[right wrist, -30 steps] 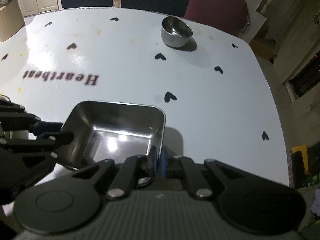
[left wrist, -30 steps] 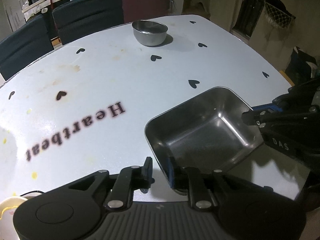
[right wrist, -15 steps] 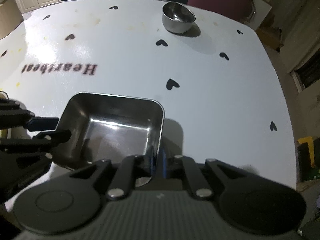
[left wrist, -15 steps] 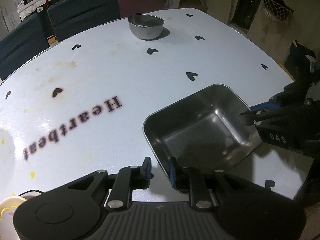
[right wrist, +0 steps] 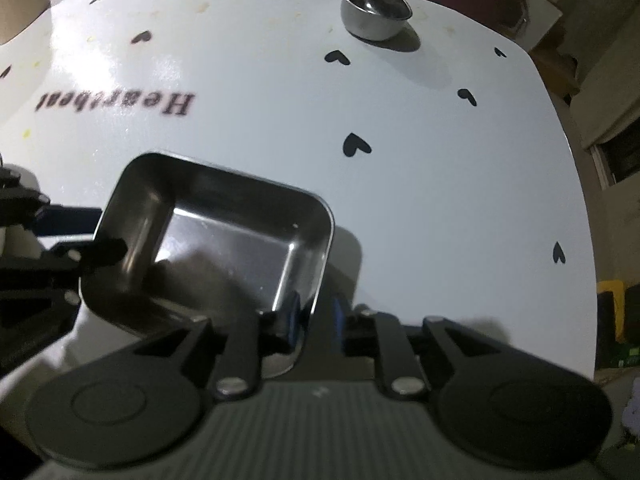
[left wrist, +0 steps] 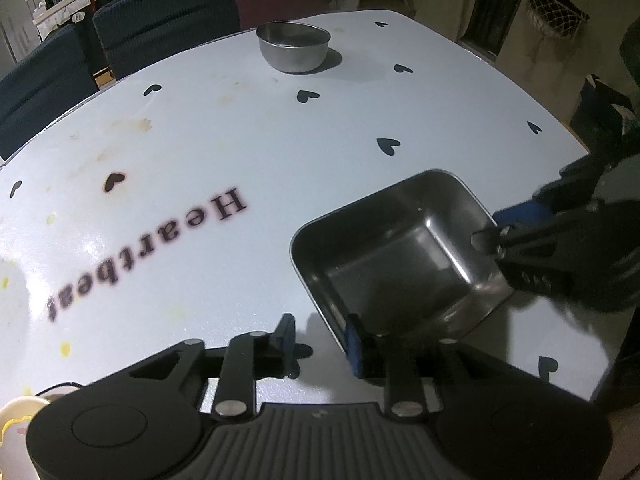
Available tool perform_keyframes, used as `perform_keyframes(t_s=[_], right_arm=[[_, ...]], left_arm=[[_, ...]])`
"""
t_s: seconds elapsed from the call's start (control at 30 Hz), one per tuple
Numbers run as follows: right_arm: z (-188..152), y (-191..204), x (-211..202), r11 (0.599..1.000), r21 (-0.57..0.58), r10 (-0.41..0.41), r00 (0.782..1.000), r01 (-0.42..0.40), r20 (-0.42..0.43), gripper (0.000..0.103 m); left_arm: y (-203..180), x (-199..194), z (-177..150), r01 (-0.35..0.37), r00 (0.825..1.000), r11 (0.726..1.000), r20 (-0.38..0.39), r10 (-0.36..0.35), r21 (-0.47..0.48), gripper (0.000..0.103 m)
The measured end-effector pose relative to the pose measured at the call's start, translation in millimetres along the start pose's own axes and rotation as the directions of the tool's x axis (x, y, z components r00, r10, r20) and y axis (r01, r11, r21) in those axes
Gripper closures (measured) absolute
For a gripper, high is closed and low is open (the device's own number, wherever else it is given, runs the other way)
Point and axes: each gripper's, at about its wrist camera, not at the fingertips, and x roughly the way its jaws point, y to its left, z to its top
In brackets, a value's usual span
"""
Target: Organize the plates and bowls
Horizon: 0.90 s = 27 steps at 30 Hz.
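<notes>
Ahead of me a round steel bowl (left wrist: 293, 47) stands alone near the far edge of the white table (left wrist: 240, 128), nothing between; dark chairs (left wrist: 160, 28) behind. The rectangular steel tray (right wrist: 224, 240) tilts, long axis running between my tongs; my left gripper (left wrist: 320, 340) gapes around its rim; my right gripper (right wrist: 314, 318) straddles the opposite rim, slightly apart.
</notes>
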Motion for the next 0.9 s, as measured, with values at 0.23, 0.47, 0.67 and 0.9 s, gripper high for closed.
perform_keyframes(t_s=[0.23,0.47,0.67,0.9], right_arm=[[9.2,-4.6,3.8,0.999,0.033,-0.022,1.000,0.022,0.021,0.082],[23.7,-12.7,6.5,0.997,0.080,-0.017,0.998,0.013,0.058,0.079],[29.7,-11.3,10.5,0.997,0.073,-0.033,0.998,0.029,0.047,0.075],[24.0,-5.6,-7.6,0.998,0.065,-0.023,0.994,0.016,0.107,0.074]], left_arm=[[4.2,5.8,12.1,-0.007,1.000,1.000,0.012,0.007,-0.004,0.071],[18.5,12.3,24.0,-0.012,1.000,0.999,0.020,0.013,-0.038,0.071],[16.2,11.9,25.2,-0.024,0.999,0.999,0.023,0.025,-0.040,0.072],[13.3,0.7,24.4,-0.005,0.999,0.998,0.047,0.008,-0.064,0.060]])
